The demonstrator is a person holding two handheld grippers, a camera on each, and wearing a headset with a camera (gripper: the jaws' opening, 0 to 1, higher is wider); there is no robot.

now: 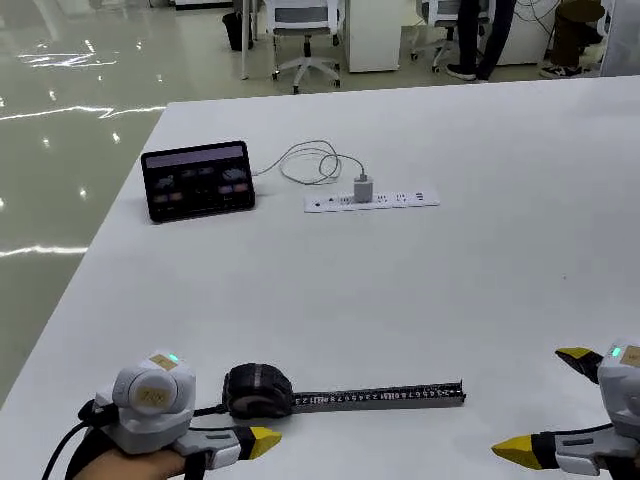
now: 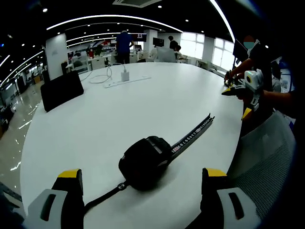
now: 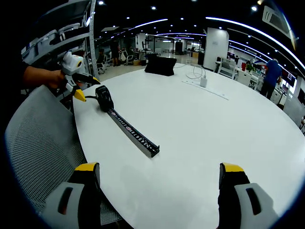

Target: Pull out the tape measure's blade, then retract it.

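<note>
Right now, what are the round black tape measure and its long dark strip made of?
The round black tape measure case looks like matte rubbery plastic: dull, hardly any shine. Its long dark blade is probably thin coated metal: it lies straight and flat with pale printed marks.

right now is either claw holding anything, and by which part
Nothing is held. The left claw and the right claw are both open; the tape measure lies free on the table, blade out.

You're working in an open-plan office: swivel chairs stand on a glossy floor, long light strips cross the dark ceiling, and your wide white tabletop carries a tablet and a power strip with a charger plugged in.
</note>
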